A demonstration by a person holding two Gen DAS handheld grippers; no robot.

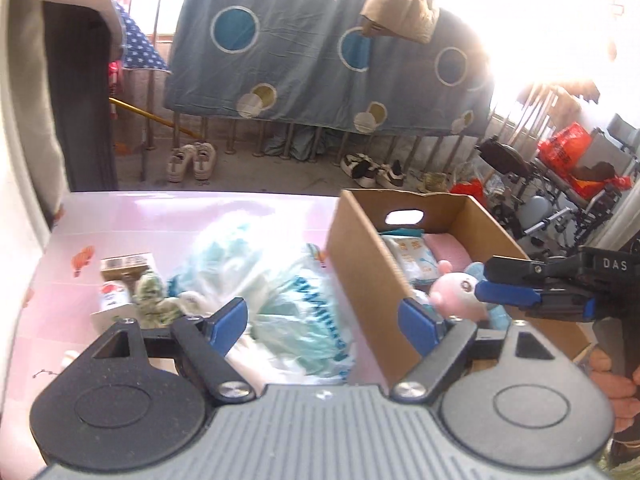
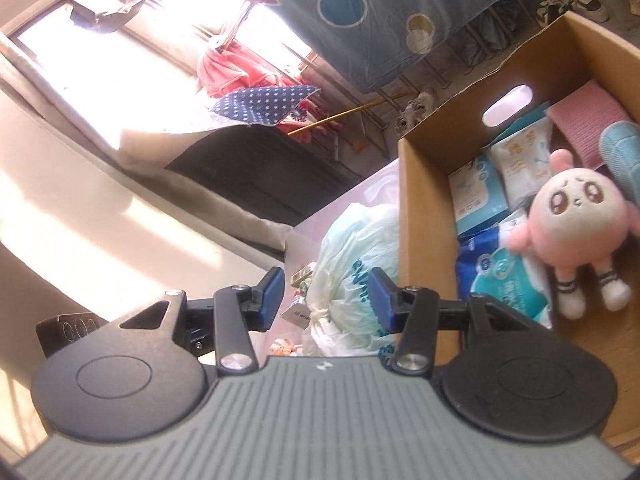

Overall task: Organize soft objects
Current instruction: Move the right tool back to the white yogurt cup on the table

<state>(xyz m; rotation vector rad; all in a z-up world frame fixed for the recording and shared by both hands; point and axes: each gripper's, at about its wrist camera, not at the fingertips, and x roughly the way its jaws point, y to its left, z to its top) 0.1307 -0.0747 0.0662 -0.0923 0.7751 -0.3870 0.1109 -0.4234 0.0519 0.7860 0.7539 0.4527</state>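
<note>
A cardboard box point(image 1: 368, 276) stands on the pink table point(image 1: 160, 220). Inside lie a pink plush doll point(image 1: 456, 292), a pink cloth point(image 1: 448, 250), tissue packs point(image 1: 412, 256) and a blue soft item. My left gripper point(image 1: 324, 322) is open and empty, above a crumpled plastic bag point(image 1: 288, 296). My right gripper point(image 2: 326, 300) is open and empty; in the left wrist view it point(image 1: 508, 284) hovers over the box beside the doll. The right wrist view shows the doll point(image 2: 572, 224) lying in the box point(image 2: 424, 216), and the bag point(image 2: 356, 276) between the fingers.
A green patterned soft item point(image 1: 154, 300) and small cartons point(image 1: 120, 276) lie at the table's left. A blue sheet hangs on the railing point(image 1: 320, 52) behind. Shoes point(image 1: 192, 160) sit on the floor. A wheelchair and red bags point(image 1: 560, 168) stand at the right.
</note>
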